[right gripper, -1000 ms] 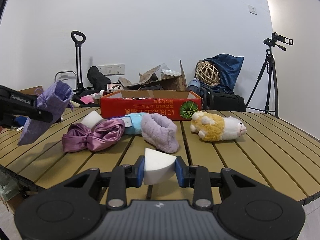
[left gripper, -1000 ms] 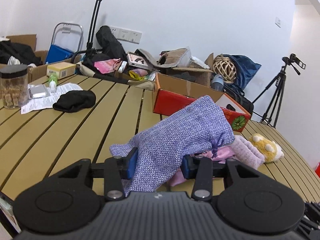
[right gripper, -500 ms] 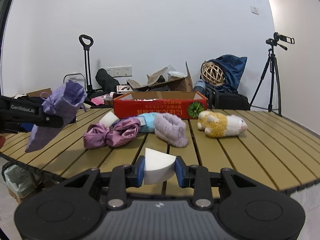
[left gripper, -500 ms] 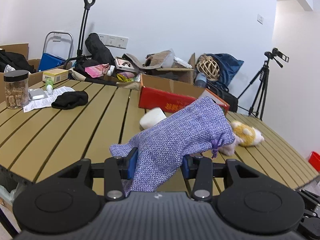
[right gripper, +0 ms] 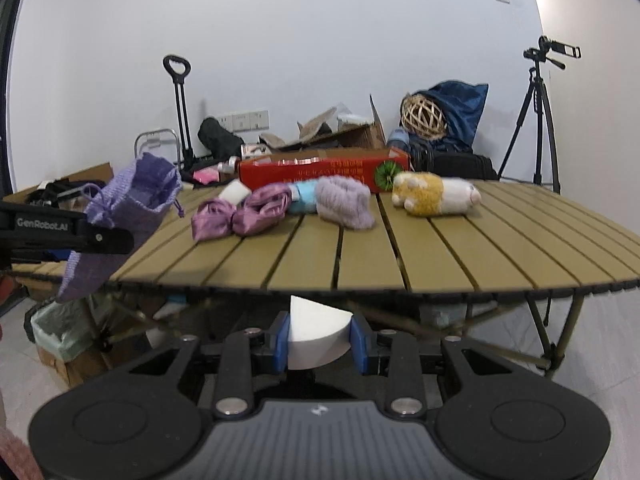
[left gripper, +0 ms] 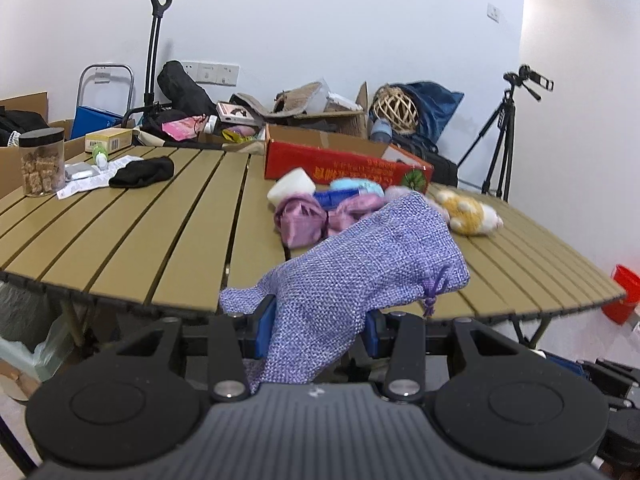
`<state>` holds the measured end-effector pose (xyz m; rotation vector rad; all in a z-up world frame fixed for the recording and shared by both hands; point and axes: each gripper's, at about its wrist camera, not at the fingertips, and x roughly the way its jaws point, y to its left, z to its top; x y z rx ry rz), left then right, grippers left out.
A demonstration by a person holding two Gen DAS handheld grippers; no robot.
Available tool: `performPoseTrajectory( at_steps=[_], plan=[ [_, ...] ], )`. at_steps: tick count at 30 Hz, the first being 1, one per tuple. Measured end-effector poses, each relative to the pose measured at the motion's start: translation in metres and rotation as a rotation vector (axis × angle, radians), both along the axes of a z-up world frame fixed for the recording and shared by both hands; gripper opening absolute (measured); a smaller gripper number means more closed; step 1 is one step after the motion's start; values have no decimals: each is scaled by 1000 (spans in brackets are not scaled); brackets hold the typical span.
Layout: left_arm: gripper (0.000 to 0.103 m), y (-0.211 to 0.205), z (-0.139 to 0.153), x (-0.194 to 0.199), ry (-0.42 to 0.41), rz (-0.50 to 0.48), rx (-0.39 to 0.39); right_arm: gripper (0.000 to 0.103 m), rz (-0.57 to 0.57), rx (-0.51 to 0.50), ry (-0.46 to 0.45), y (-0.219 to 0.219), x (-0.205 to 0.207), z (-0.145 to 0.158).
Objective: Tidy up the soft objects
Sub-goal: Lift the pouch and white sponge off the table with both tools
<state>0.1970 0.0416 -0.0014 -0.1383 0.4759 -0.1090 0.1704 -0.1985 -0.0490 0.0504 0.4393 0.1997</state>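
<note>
My left gripper [left gripper: 316,326] is shut on a purple woven drawstring pouch [left gripper: 352,268], held off the table's near edge; the pouch [right gripper: 120,216] also shows at the left of the right wrist view. My right gripper [right gripper: 319,344] is shut on a white wedge-shaped sponge [right gripper: 316,334], below and in front of the table edge. On the slatted table [right gripper: 360,264] lie a pink satin scrunchie [right gripper: 240,216], a white sponge [left gripper: 290,190], a light-blue soft item [right gripper: 302,198], a lilac fluffy piece [right gripper: 346,202] and a yellow-and-white plush toy [right gripper: 434,194].
A red cardboard box [right gripper: 320,170] stands behind the soft items. A black cloth [left gripper: 142,172], papers and a jar [left gripper: 42,162] sit at the table's left. Clutter, a tripod [right gripper: 540,120] and a red bucket [left gripper: 622,294] surround the table.
Both grippers have pulled back from the table, past its near edge, still holding the pouch and the sponge wedge. The items on the table have not moved.
</note>
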Motion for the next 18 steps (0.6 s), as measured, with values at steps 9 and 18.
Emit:
performPoseTrajectory(
  at_steps=[9,18],
  plan=[
    [43,-7,-25,-28,84,-29,58,30,7,-26,80,-2,-22,-20],
    [43,-16,-53,-45,192,-60,108,30,-2,-48,200,-3,-32,-44]
  ],
)
